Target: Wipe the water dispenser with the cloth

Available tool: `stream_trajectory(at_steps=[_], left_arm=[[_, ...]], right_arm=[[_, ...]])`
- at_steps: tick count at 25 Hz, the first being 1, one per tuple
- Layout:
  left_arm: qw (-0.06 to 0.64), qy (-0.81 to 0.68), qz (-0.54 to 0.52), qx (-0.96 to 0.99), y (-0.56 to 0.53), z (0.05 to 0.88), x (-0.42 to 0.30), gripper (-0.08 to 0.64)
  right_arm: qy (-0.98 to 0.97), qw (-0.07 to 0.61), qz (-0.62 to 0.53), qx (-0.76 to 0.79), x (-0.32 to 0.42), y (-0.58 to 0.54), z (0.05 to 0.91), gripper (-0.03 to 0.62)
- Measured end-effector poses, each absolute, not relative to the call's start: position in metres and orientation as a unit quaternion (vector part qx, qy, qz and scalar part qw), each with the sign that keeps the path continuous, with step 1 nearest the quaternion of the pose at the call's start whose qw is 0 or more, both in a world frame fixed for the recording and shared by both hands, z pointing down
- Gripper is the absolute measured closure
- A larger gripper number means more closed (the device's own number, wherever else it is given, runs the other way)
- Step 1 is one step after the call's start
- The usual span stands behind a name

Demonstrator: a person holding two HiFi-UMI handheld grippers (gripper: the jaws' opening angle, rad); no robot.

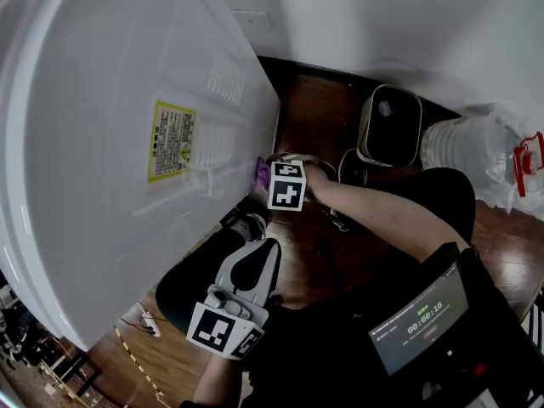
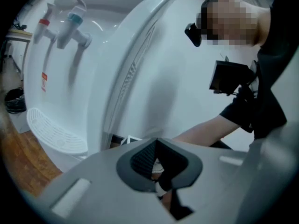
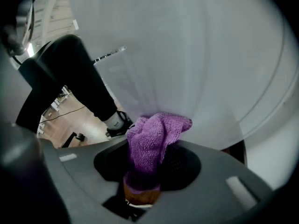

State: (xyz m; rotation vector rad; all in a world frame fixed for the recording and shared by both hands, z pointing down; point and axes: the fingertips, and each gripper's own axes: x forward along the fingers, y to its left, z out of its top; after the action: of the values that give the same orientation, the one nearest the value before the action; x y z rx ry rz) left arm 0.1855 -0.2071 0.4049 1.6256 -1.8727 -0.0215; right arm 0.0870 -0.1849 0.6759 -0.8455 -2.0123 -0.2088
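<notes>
While our right gripper [image 3: 148,164] pinches the one purple cloth [image 3: 156,132] between its jaws, the nubbly, looped bundle bulges past the tips and lies against the smooth white plastic side of the water dispenser [image 1: 110,143], low down near its bottom edge. Our left gripper [image 1: 257,253] hangs nearer to us and apart from the dispenser, its jaws pressed together with nothing between them. We see the dispenser as a tall, glossy shell with rounded corners. Its side carries two blocks of fine louvred slits [image 1: 225,79] and one rectangular yellow label [image 1: 170,140]. On its front we count two taps, one red-capped [image 2: 44,24] and one blue-capped [image 2: 74,18], above one white slotted drip tray [image 2: 51,129]. Far to the right on the dark wooden floor [image 1: 314,117] stand one grey tub [image 1: 389,124] with rounded corners and one clear, ribbed water jug [image 1: 467,155].
</notes>
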Motion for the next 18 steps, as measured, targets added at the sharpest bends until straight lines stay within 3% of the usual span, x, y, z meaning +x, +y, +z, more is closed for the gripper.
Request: stream_trajectory(at_steps=[5, 12, 18], left_arm=[[0.305, -0.708, 0.015, 0.637, -0.205, 0.416, 0.185, 0.537], [0.253, -0.709, 0.083, 0.653, -0.214, 0.460, 0.173, 0.537], [0.274, -0.707, 0.073, 0.648, -0.206, 0.496, 0.184, 0.537]], right_arm=[[-0.810, 0.454, -0.099, -0.358, 0.084, -0.173, 0.697, 0.437], [-0.852, 0.469, -0.106, -0.205, 0.016, -0.315, 0.722, 0.437], [-0.867, 0.446, -0.131, -0.182, -0.003, -0.350, 0.727, 0.437]])
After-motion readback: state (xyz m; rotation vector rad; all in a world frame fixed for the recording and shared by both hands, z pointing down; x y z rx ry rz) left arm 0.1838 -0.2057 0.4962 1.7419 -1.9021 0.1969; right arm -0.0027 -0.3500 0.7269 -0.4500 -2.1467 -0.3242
